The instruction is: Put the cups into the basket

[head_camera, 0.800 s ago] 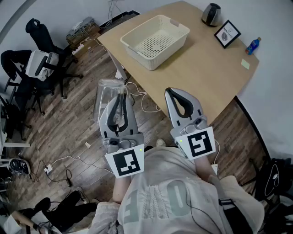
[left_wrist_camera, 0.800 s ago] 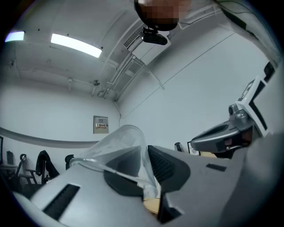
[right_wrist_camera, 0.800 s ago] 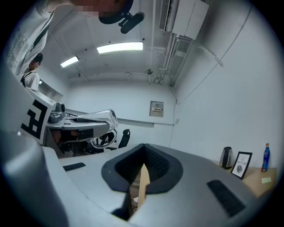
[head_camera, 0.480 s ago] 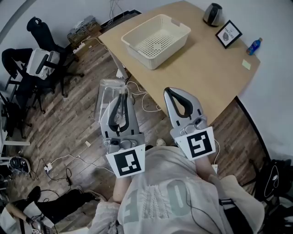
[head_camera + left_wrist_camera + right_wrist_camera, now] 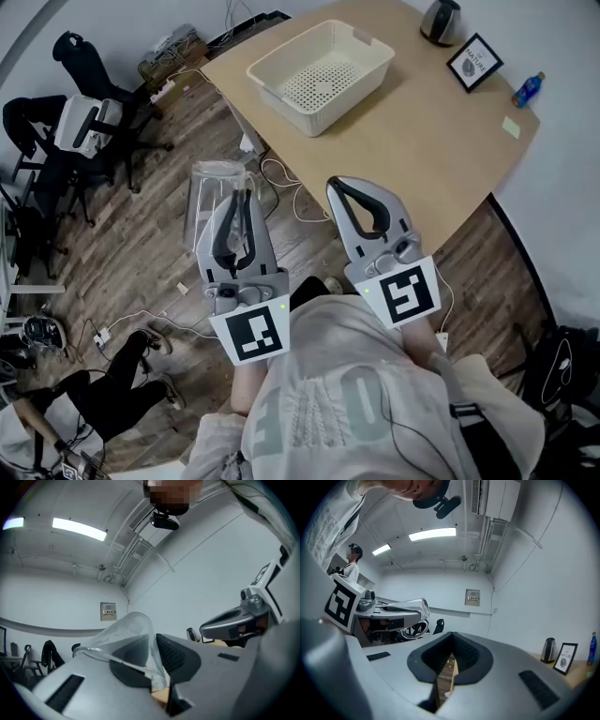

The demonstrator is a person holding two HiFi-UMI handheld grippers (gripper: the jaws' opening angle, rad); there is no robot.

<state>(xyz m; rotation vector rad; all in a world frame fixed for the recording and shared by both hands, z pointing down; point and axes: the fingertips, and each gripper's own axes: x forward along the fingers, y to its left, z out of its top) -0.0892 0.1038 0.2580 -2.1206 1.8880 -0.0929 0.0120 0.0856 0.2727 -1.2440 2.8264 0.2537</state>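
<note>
Left gripper (image 5: 240, 201): jaws clamped on one wall of the clear cup (image 5: 208, 187), over the plank floor (image 5: 141, 244), near-left of the counter (image 5: 422, 141).
Right gripper (image 5: 349, 187): jaws together, nothing between them.
Basket (image 5: 281, 92): cream, perforated, rectangular plastic; far on the counter, well apart from the cup.
Risk: the thin, smooth, tapered cup wall may buckle or slide from the pads and drop.
</note>
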